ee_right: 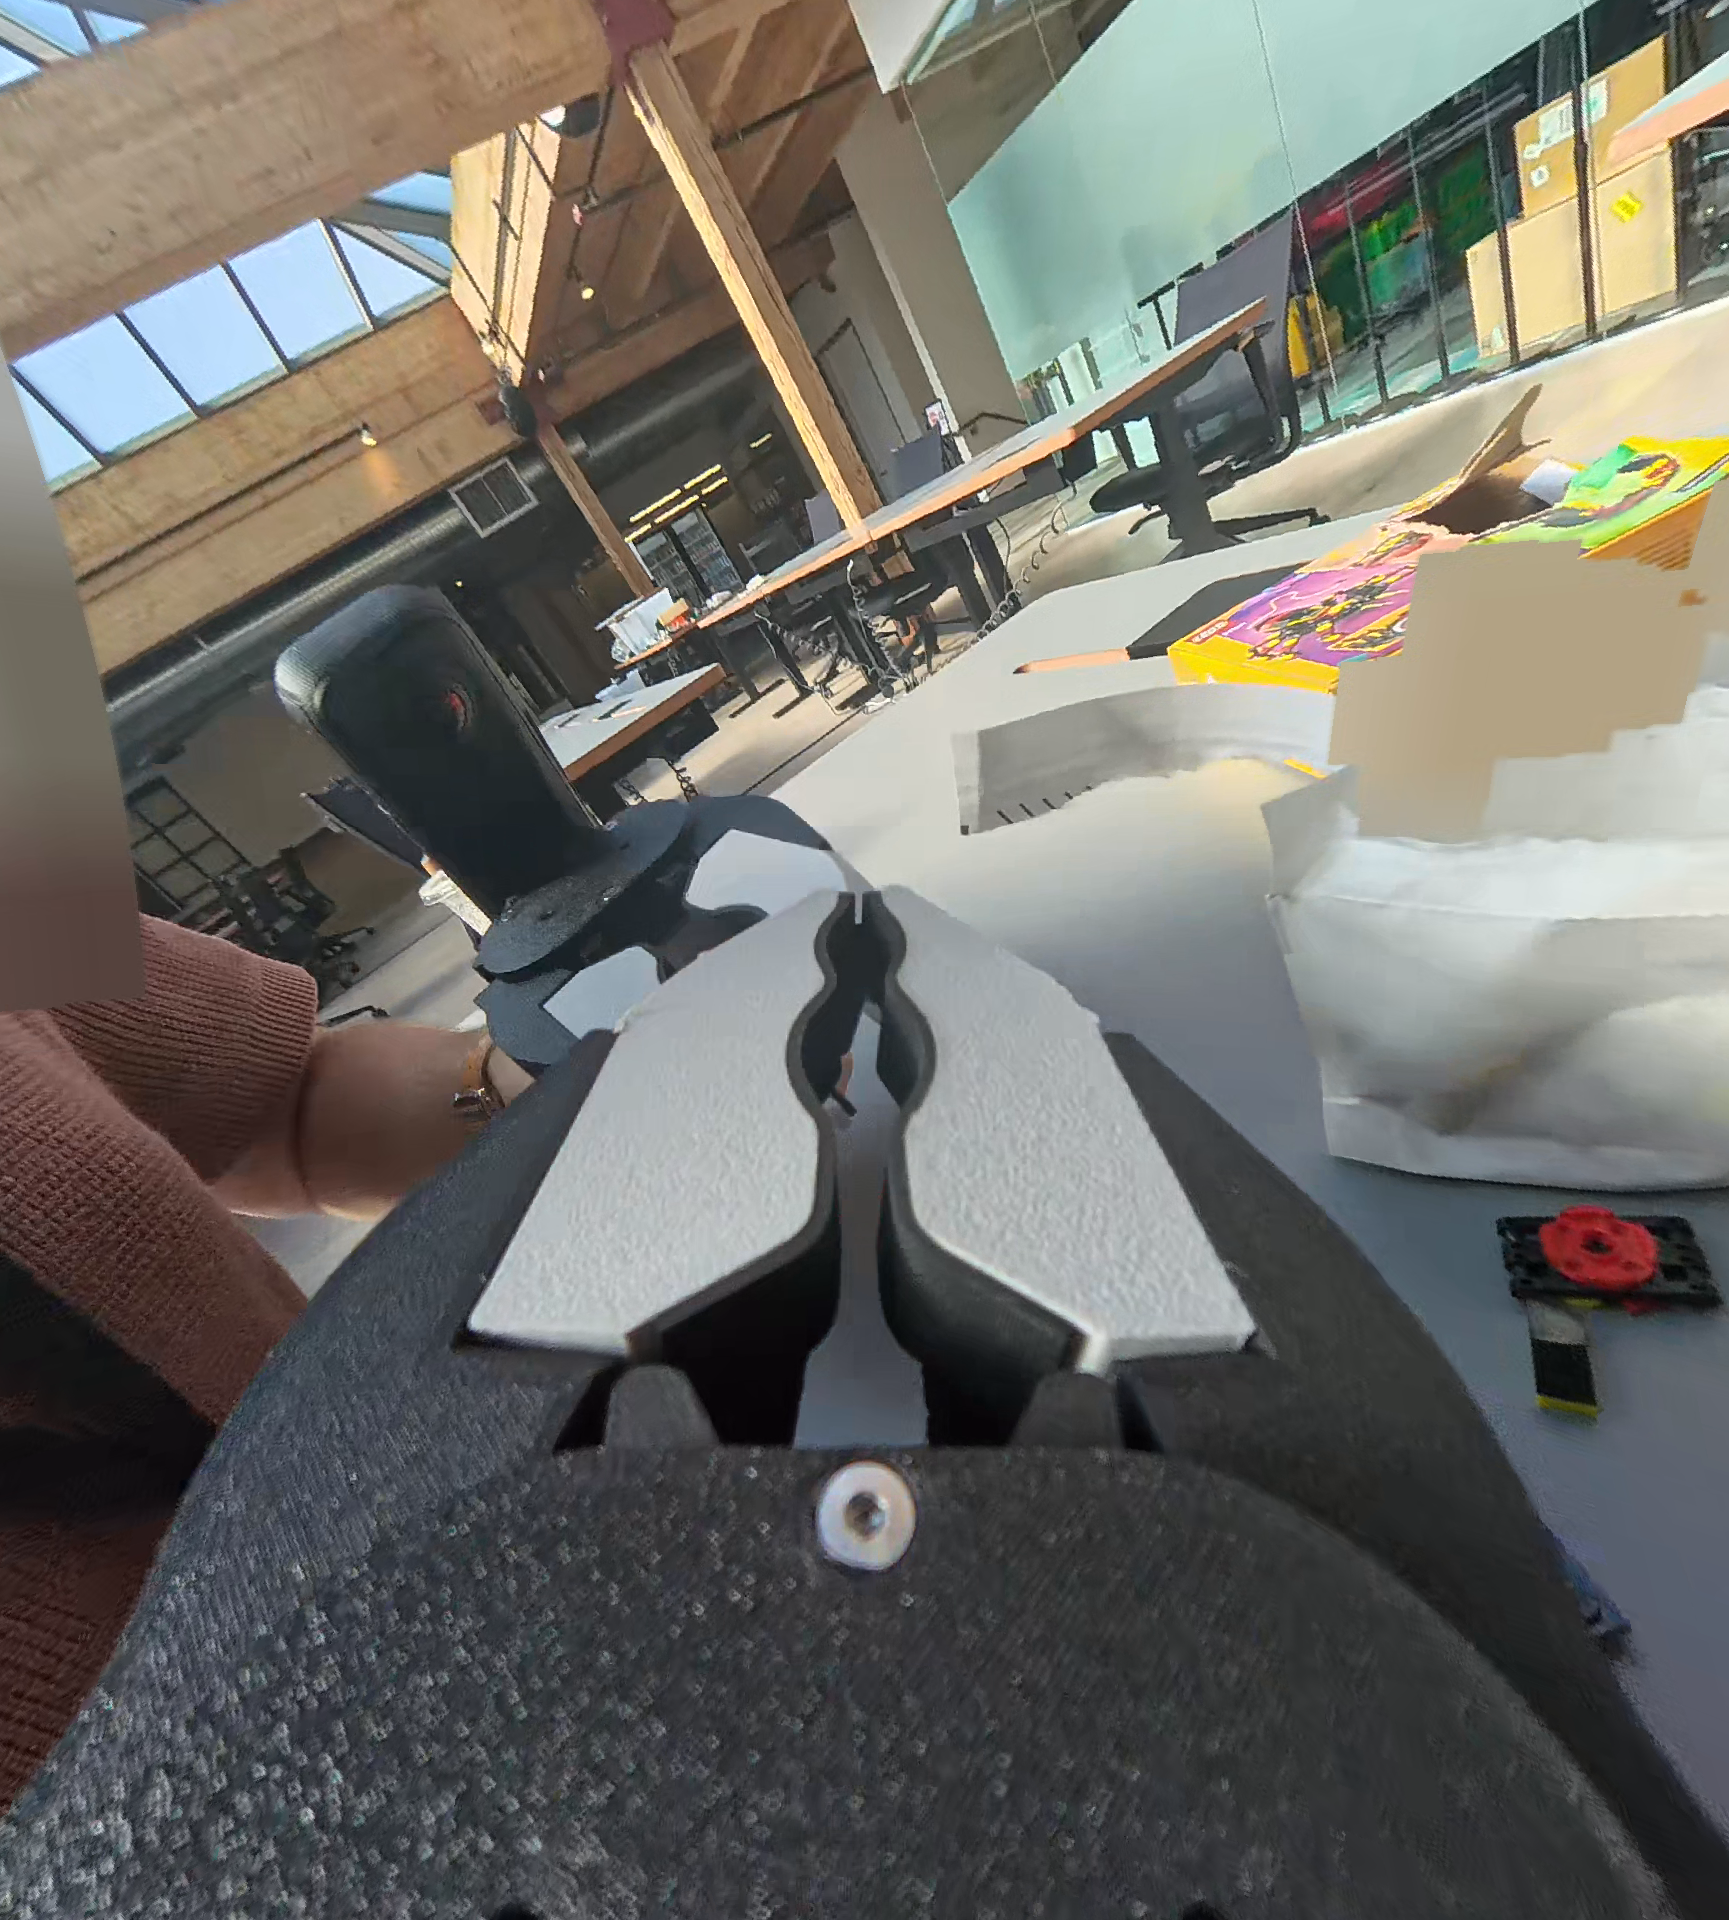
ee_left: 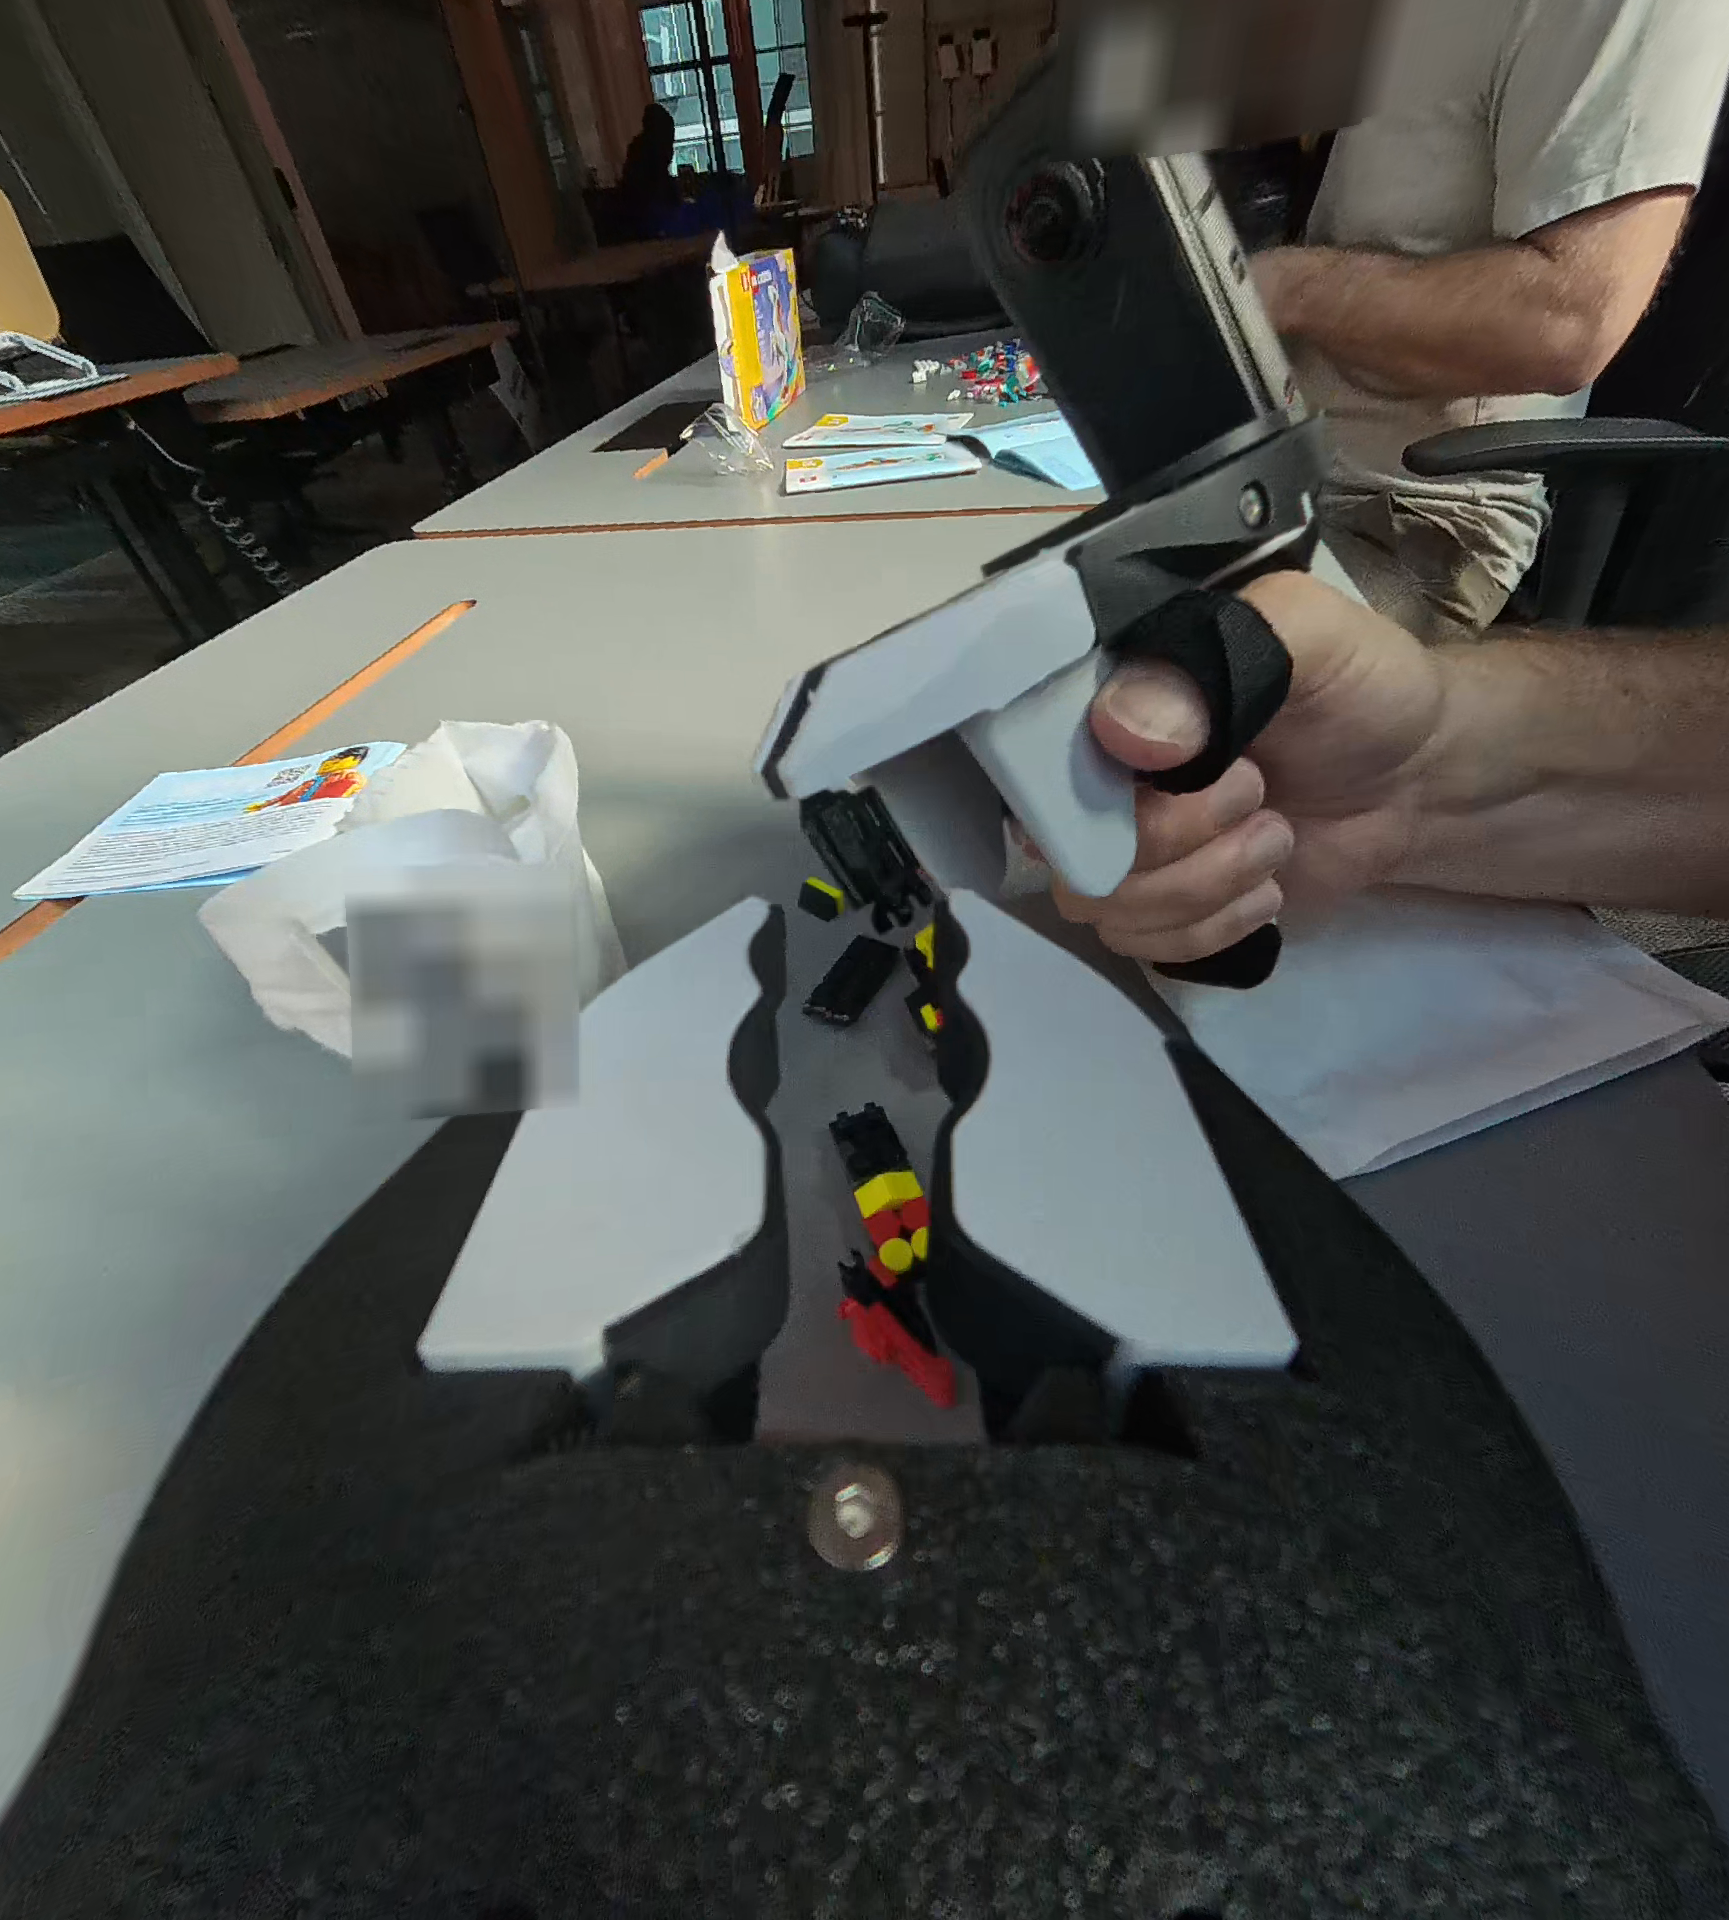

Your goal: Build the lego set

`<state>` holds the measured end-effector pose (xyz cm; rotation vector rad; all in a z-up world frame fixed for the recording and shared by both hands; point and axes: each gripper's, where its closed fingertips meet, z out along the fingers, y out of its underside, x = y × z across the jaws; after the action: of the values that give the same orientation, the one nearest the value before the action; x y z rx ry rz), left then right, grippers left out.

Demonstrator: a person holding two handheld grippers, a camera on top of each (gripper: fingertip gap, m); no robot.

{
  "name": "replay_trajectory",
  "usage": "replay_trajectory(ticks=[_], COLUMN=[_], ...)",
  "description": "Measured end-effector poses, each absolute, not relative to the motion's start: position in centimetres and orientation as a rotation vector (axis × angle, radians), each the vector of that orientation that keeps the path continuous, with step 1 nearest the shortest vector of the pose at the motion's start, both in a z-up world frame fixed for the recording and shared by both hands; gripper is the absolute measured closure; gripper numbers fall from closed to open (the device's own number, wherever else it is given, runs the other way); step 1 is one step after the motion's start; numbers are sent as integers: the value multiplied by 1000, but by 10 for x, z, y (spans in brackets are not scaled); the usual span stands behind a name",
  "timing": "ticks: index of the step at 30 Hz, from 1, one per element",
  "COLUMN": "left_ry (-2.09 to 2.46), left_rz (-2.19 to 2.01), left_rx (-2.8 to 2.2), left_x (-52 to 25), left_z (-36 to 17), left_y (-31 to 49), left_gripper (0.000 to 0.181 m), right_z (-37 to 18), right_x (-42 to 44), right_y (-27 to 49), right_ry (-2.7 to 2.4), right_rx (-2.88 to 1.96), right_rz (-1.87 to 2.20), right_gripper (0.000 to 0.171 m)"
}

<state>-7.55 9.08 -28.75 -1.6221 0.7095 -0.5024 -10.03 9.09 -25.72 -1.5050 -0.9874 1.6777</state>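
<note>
Build at an early stage. Left claw (ee_left: pixel 860 997) hovers over the bench (ee_left: pixel 548 665), jaws apart with a clear gap, gripping nothing. Between its fingers on the bench lies a small black-yellow-red sub-assembly (ee_left: pixel 891 1236); just beyond it lie loose black and yellow pieces (ee_left: pixel 849 977).

Right claw (ee_right: pixel 865 935), also seen from the left wrist view held in a hand (ee_left: pixel 1244 779), has its jaws nearly closed on a small black piece (ee_left: pixel 860 852); that view shows the piece pinched at the tips, raised just above the loose pieces.

A second sub-assembly, a black plate with a red round part (ee_right: pixel 1608 1262), sits apart on the bench toward the near edge in the right wrist view, just in front of a white paper bag (ee_right: pixel 1566 997). Instruction booklet (ee_left: pixel 216 821) lies toward the far left edge.

Judgement: only a few small sub-assemblies done; joining them and most of the parts remain.
</note>
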Motion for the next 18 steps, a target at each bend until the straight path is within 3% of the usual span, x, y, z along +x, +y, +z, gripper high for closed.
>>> replay_trajectory(ticks=[3, 8, 12, 18], left_ry=[674, 776, 743, 660], left_rz=[-562, -362, -682, -634], left_rx=[-1581, -1522, -1548, -1520], left_x=[-78, -83, -75, -70], left_z=[-276, -265, -259, -246], left_y=[85, 85, 69, 73], left_gripper=[181, 181, 181, 163], right_z=[-243, -235, -220, -213], right_x=[-94, -85, -78, -80], right_y=[91, 83, 96, 88], right_ry=[-937, -963, -870, -892], right_rx=[-1400, -1287, -1209, -1136], right_rz=[1738, 1720, 1637, 1577], right_gripper=[171, 169, 170, 170])
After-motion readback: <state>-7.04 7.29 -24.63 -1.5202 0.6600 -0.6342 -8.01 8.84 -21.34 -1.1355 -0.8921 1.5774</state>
